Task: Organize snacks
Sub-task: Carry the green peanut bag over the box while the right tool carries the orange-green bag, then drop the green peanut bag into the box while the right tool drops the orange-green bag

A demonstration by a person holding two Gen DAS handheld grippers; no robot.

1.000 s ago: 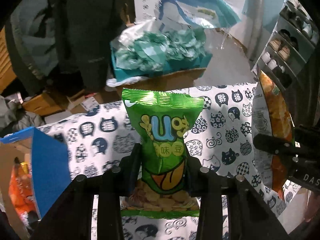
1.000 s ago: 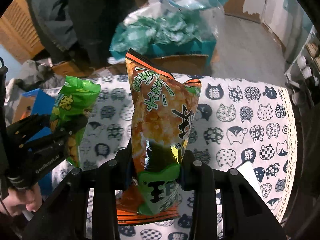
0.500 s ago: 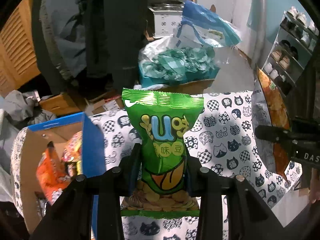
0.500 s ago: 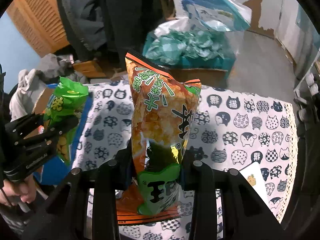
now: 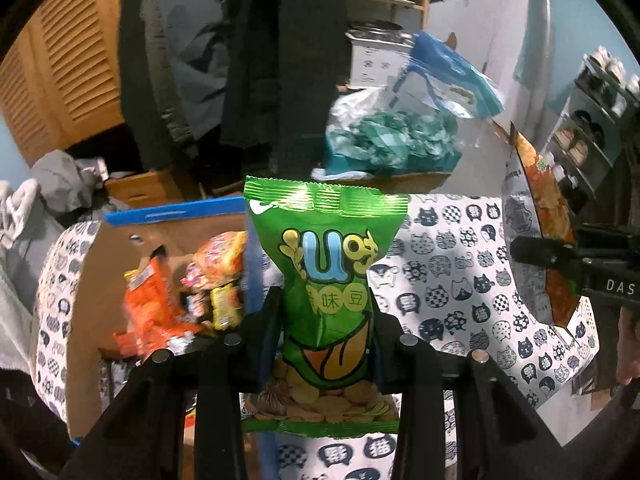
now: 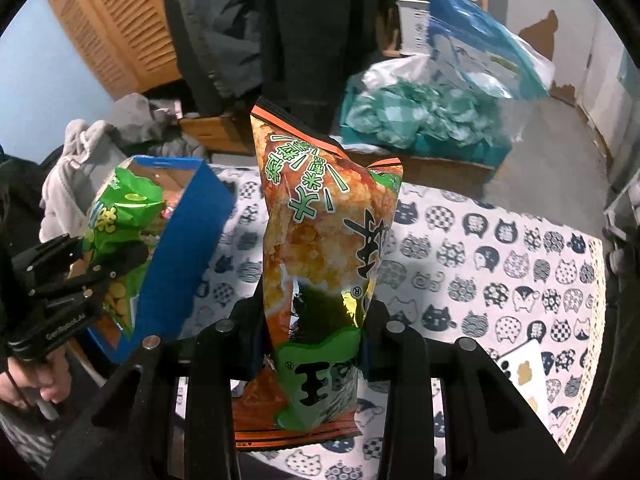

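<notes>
My left gripper (image 5: 326,316) is shut on a green snack bag (image 5: 326,264) and holds it upright above the table, beside the open blue-edged cardboard box (image 5: 176,214). The box holds several orange and red snack packs (image 5: 160,312). My right gripper (image 6: 316,316) is shut on an orange and green snack bag (image 6: 320,240), held upright above the cat-print tablecloth (image 6: 500,264). In the right wrist view the left gripper (image 6: 92,268) with the green bag (image 6: 120,216) is at the box (image 6: 188,232). In the left wrist view the right gripper (image 5: 560,256) with the orange bag (image 5: 540,208) is at far right.
A teal box of wrapped items (image 6: 420,128) and a blue plastic bag (image 6: 480,44) sit behind the table. Dark coats (image 5: 280,60) hang at the back. Grey clothes (image 6: 92,148) lie at left. A white card (image 6: 524,368) lies on the cloth at right. Shoe shelves (image 5: 592,128) stand far right.
Both grippers have moved left toward the box while holding their bags. The box's inside and its snack packs have come into the left wrist view.
</notes>
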